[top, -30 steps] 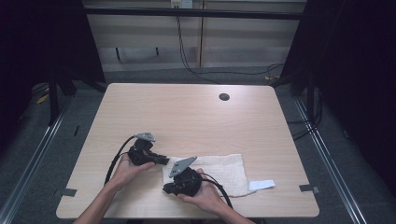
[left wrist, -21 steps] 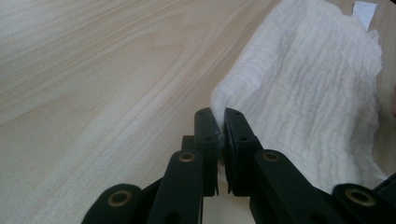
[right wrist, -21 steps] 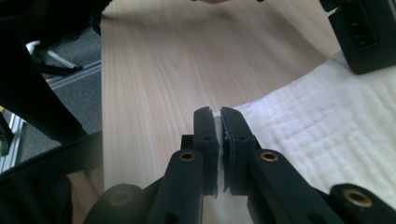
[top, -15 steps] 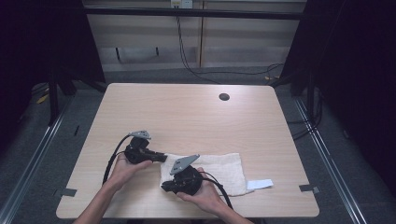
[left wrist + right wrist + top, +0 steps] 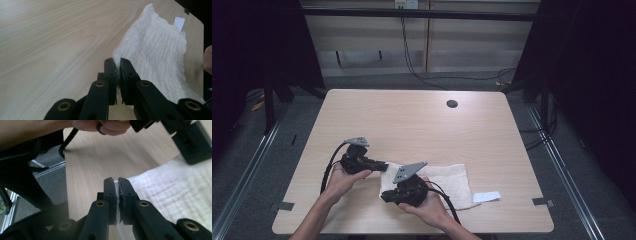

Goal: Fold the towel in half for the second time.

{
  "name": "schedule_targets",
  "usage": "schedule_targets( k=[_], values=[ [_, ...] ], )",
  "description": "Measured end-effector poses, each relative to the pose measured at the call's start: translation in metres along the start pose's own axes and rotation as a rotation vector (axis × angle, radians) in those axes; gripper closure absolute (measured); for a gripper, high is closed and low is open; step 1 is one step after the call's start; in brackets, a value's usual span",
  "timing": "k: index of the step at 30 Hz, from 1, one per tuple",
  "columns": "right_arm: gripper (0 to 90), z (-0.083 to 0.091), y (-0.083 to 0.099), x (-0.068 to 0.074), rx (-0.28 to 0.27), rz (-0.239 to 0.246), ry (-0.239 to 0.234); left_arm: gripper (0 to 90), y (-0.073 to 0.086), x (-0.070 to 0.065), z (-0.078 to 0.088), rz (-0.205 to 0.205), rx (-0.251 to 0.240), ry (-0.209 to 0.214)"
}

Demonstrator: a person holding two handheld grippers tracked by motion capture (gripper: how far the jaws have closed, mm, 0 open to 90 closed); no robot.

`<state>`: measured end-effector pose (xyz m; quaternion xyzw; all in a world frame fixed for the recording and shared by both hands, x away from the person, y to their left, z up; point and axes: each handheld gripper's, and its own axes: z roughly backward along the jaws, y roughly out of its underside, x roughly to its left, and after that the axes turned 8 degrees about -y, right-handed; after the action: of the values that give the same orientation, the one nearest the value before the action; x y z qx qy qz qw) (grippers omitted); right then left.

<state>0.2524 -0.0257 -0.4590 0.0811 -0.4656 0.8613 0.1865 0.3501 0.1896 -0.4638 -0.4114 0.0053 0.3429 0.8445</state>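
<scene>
Both hand-held grippers pinch the towel's left edge: the left hand-held gripper (image 5: pixel 116 72) and right hand-held gripper (image 5: pixel 116 187) barely shift from a second ago. The towel (image 5: pixel 447 180) lies near the table's (image 5: pixel 412 120) front edge, corners secured, probably ready for folding.

I count one white towel (image 5: pixel 447 181), pinched at its near-left end by both my grippers: one left gripper (image 5: pixel 384 164), one right gripper (image 5: pixel 384 196). One small white paper slip (image 5: pixel 486 196) lies just beyond the towel's far end from them. One table (image 5: pixel 412 120).
</scene>
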Motion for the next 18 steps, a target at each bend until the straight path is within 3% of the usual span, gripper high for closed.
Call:
schedule_targets(
  k=[9, 18],
  values=[
    [85.8, 0.004, -0.021, 0.006, -0.034, 0.029, 0.006, 85.2, 0.000, 0.007, 0.021, 0.037, -0.037, -0.020],
    [85.9, 0.003, -0.040, 0.012, -0.058, 0.063, 0.008, 85.0, -0.013, 0.005, 0.036, 0.027, -0.046, -0.033]
  ],
)
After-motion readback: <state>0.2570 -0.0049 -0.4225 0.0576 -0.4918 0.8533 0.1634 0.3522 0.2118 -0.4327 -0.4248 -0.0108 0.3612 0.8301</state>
